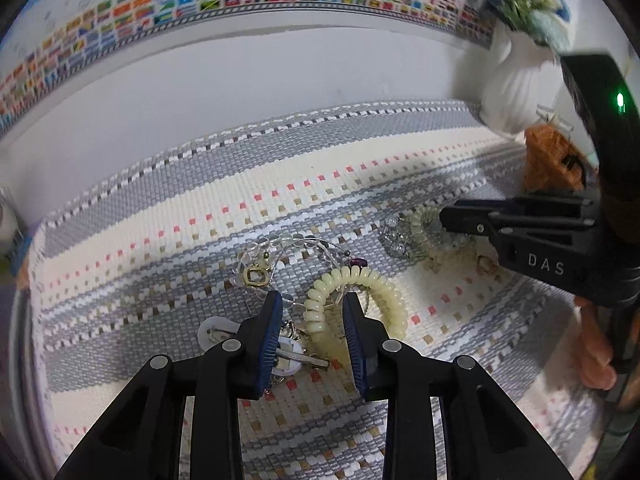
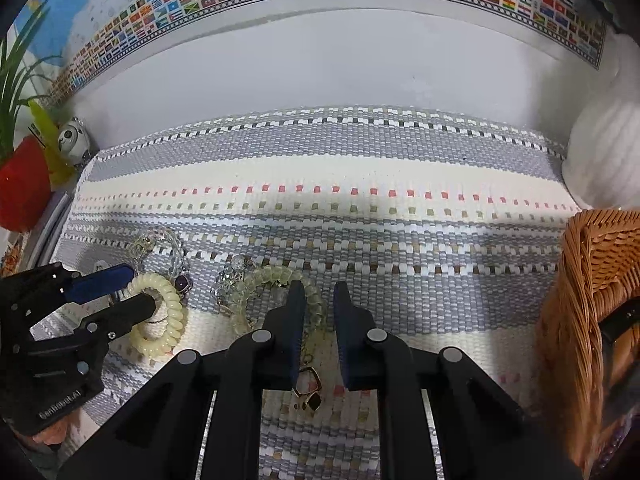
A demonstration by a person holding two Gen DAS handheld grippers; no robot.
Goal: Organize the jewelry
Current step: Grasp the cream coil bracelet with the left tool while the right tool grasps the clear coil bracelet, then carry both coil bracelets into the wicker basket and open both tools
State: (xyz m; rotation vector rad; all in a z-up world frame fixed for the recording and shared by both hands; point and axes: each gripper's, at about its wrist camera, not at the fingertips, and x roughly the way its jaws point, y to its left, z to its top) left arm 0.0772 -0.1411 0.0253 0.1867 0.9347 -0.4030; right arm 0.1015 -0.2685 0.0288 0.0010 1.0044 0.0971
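Note:
A cream spiral bracelet (image 1: 362, 304) lies on the woven mat (image 1: 240, 184), and my open left gripper (image 1: 310, 312) straddles its left side. The bracelet also shows in the right wrist view (image 2: 160, 320), with the left gripper (image 2: 120, 288) around it. A clear bead bracelet (image 1: 272, 256) with a gold clasp and a white hair clip (image 1: 280, 354) lie beside it. A pale green spiral bracelet (image 2: 276, 300) and a crystal piece (image 2: 232, 276) lie just left of my open right gripper (image 2: 318, 300). Gold earrings (image 2: 308, 392) lie between its fingers, lower down. The right gripper (image 1: 448, 220) also shows in the left wrist view.
A wicker basket (image 2: 580, 300) stands at the right mat edge, a white vase (image 2: 604, 152) behind it. A red pot with a green plant (image 2: 20, 184) and a small figurine (image 2: 72, 136) stand at the far left. A white wall with a flag border runs behind.

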